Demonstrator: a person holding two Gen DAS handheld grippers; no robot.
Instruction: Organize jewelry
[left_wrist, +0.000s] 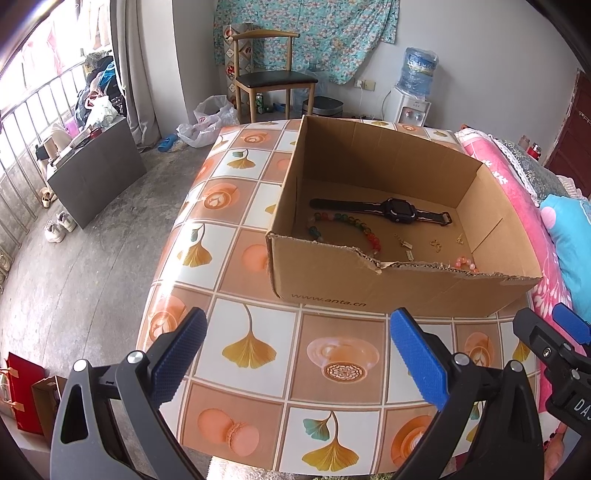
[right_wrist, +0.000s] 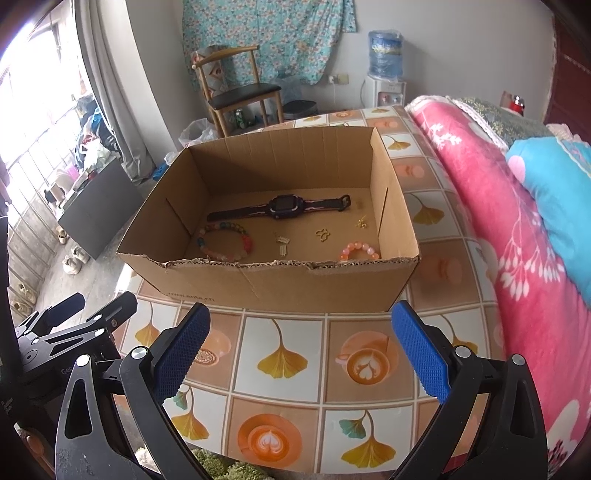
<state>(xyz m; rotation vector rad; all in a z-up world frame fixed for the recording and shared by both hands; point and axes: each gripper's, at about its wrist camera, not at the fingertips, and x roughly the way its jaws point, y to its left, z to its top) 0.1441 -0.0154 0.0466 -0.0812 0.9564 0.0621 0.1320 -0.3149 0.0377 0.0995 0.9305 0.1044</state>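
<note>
From the left wrist view, the left claw (left_wrist: 295, 354) hangs wide open and empty over the patterned surface (left_wrist: 258, 258), just short of a cardboard box (left_wrist: 388, 288). Inside lie a black watch (left_wrist: 399, 209), a multicolored bead bracelet (left_wrist: 347, 225), a pink bead bracelet (left_wrist: 466, 263) and small gold pieces (left_wrist: 436, 244).

From the right wrist view, the right claw (right_wrist: 301, 350) is likewise spread open, holding nothing, in front of the box (right_wrist: 280, 284). The watch (right_wrist: 282, 205) rests toward the back, the multicolored bracelet (right_wrist: 226, 242) left, the pink bracelet (right_wrist: 360, 249) right. A pink blanket (right_wrist: 498, 221) borders the surface.
</note>
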